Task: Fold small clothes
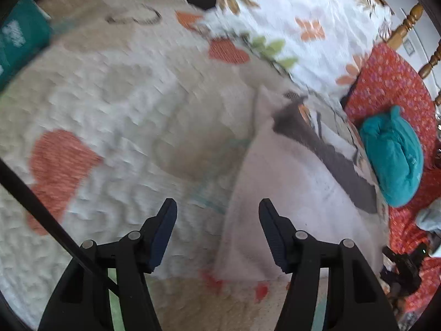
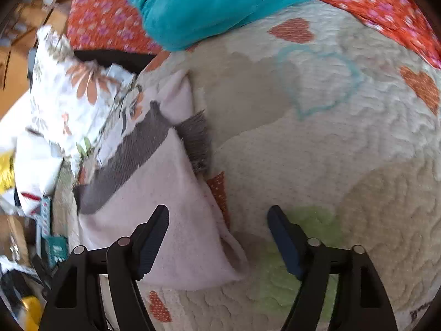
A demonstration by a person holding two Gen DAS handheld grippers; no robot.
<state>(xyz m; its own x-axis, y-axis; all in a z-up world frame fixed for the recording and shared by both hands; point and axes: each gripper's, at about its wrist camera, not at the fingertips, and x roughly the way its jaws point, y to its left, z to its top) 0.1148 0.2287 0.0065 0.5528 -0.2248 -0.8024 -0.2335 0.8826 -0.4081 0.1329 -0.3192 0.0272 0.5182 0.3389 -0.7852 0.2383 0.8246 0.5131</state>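
Quilted cream cotton, the bedspread (image 1: 110, 115) with its orange hearts, spreads under and beyond all four of my fingers, and it is the surface I work on. Red flowered fabric (image 1: 391, 82) lies far past my left gripper's right-hand finger, with a rolled turquoise garment (image 1: 394, 154) resting on it; a white floral sheet (image 1: 289, 8) lies ahead of it.

Next in size is my piece of work, the pale pink garment (image 2: 171, 220) with a grey band (image 2: 129, 160). It lies flat on the quilt. From my right gripper (image 2: 217, 237), its near corner sits between my fingers, closer to the left-hand one, and the grey band runs ahead of that finger. From my left gripper (image 1: 217, 229), the pink cloth (image 1: 289, 198) lies ahead of and under my right-hand finger, its long edge running forward between the two.

Both pairs of fingers stand wide apart with nothing pinched; no pad presses on cloth.

I judge this the moment between folds: the piece looks already doubled once, and I am coming in for fresh grips. The next move calls for lowering each gripper onto the near edge, closing on every layer together, then lifting both ends evenly so the fold lands square rather than skewed.
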